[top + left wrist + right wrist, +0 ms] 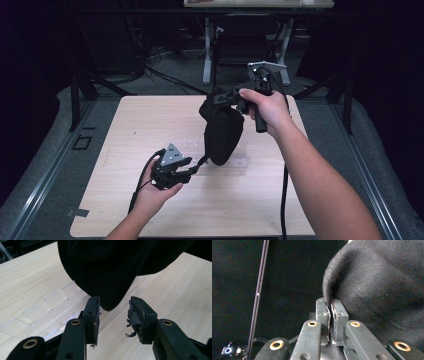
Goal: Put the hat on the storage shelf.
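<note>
Matt black cloth over pale wood.
The cloth (382,285) is a coarse, fuzzy weave, matt black. The table (175,290) is pale, smooth wood grain. On it lies a clear glossy plastic strip (37,312). The left gripper (113,315) has matt black pads (136,320), worn and frayed.

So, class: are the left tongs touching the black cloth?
Apart. The left gripper view shows the left tongs open, with bare table between them and the black cloth's hanging tip.

My right gripper (218,98) is raised above the table, jaws clamped tight. My left gripper (196,166) sits low, jaws spread apart.
</note>
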